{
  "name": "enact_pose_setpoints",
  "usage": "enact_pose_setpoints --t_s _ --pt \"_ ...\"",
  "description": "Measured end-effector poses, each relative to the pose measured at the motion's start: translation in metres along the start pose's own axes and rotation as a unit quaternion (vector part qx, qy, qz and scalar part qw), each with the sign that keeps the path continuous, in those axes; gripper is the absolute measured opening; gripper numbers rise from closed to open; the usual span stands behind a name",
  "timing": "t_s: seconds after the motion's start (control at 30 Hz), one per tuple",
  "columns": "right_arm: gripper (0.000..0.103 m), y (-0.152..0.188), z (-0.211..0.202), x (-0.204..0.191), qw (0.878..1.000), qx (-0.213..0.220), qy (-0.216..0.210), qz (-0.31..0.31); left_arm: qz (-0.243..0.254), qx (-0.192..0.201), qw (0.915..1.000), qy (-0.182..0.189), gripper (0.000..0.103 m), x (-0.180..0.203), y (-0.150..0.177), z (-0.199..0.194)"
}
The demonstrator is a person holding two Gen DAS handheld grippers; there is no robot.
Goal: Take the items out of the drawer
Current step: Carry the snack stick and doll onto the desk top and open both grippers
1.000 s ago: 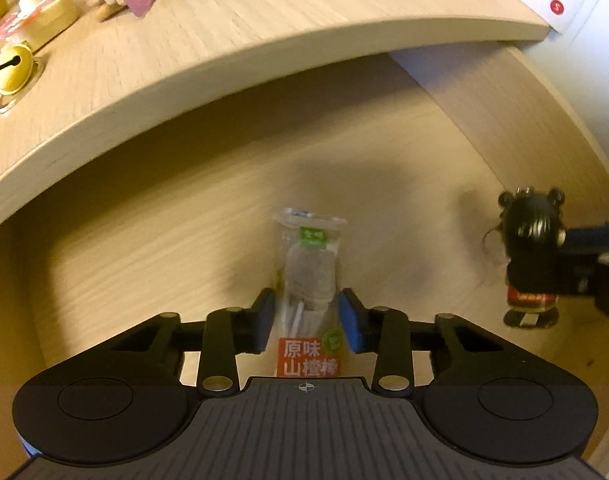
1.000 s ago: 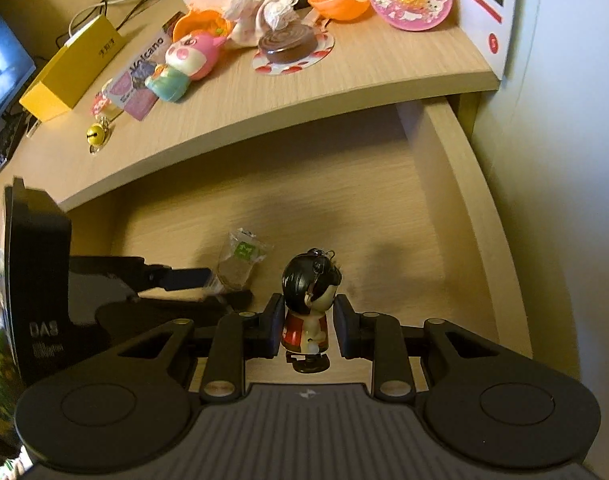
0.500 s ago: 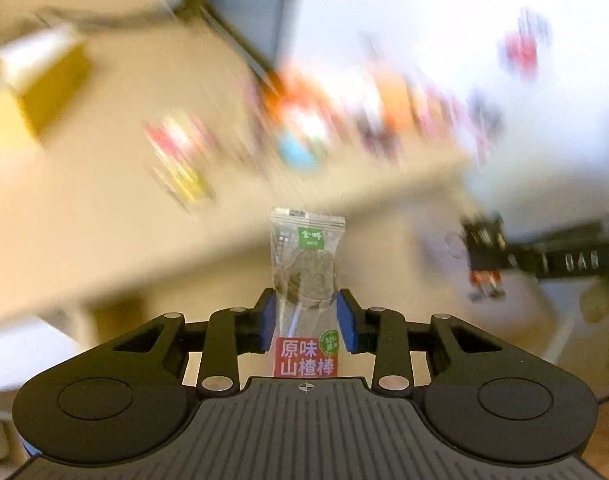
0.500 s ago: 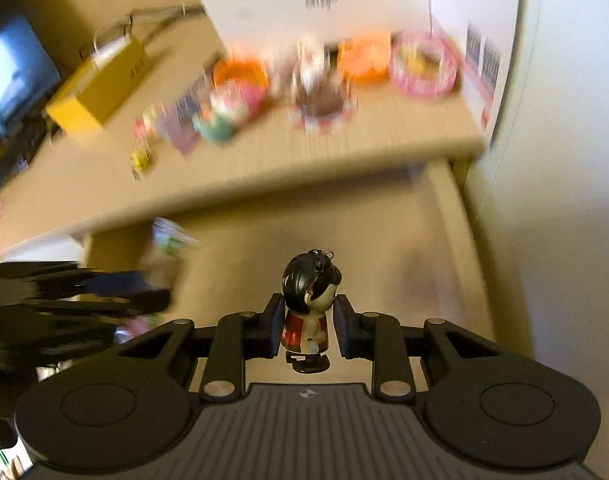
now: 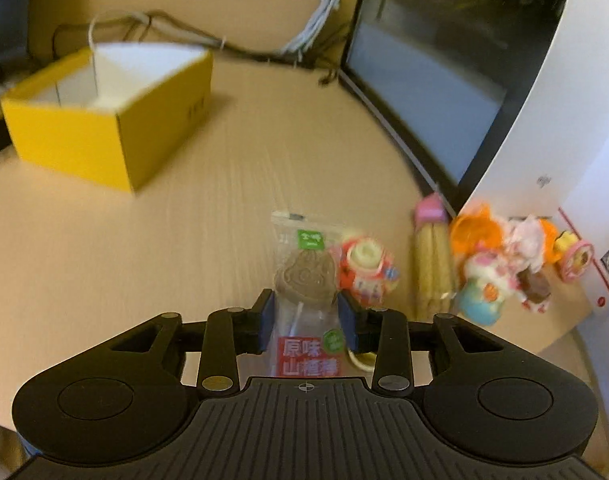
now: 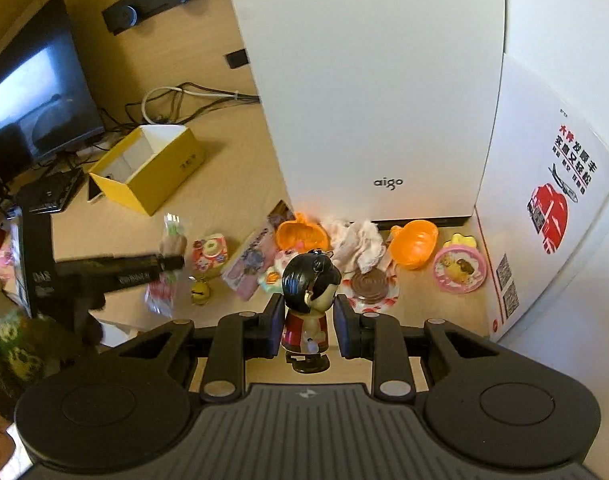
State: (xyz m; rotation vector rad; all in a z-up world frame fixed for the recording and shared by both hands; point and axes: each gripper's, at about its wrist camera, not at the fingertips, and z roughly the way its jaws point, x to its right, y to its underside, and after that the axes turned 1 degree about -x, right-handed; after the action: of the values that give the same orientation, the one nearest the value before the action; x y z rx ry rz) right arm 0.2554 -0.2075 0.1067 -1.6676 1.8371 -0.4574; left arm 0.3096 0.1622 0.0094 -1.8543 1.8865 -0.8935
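Note:
My left gripper (image 5: pixel 306 320) holds a clear snack packet (image 5: pixel 306 276) with a red label, upright above the wooden desk top (image 5: pixel 184 240). Its jaws are opening, and the blue pads still touch the packet's sides. My right gripper (image 6: pixel 308 328) is shut on a small black-haired doll figurine (image 6: pixel 310 292) in red clothes, hanging over the desk's front edge. In the right wrist view the left gripper (image 6: pixel 172 262) and its packet (image 6: pixel 172 236) show at the left. The drawer is out of both views.
A yellow open box (image 5: pixel 104 120) stands at the back left and a dark monitor (image 5: pixel 424 80) behind it. A white case (image 6: pixel 368 80) stands at the back right. Several toys lie before it: an orange bowl (image 6: pixel 414 242), a pink disc (image 6: pixel 460 268), a gold bell (image 6: pixel 200 290).
Both grippers have risen out of the drawer with their items and now hang over the desk top. The left one also swung and rolled, so the drawer has left its view.

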Motion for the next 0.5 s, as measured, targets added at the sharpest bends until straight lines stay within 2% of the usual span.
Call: enact_pose_setpoints --t_s 0.1,0.17,0.3,0.37,0.5 --pt "0.026 0.0 0.009 0.005 1.0 -0.008 0.007 0.003 0.025 0.021 0.9994 -0.014 0.045 0.003 0.012 -0.001" --pt "0.026 0.0 0.014 0.008 1.0 -0.014 0.008 0.006 0.03 0.021 0.9992 -0.017 0.045 0.004 0.012 -0.001" --pt "0.026 -0.006 0.021 0.01 1.0 -0.01 0.011 0.006 -0.011 0.042 0.9991 -0.003 0.045 -0.007 0.011 -0.016" --pt "0.026 -0.011 0.023 0.011 1.0 -0.002 0.01 0.006 -0.018 0.06 0.998 -0.01 0.041 -0.007 0.011 -0.031" --pt "0.026 -0.026 0.027 0.019 1.0 0.017 0.005 0.022 -0.035 0.1 0.994 -0.025 0.041 -0.009 0.007 -0.058"
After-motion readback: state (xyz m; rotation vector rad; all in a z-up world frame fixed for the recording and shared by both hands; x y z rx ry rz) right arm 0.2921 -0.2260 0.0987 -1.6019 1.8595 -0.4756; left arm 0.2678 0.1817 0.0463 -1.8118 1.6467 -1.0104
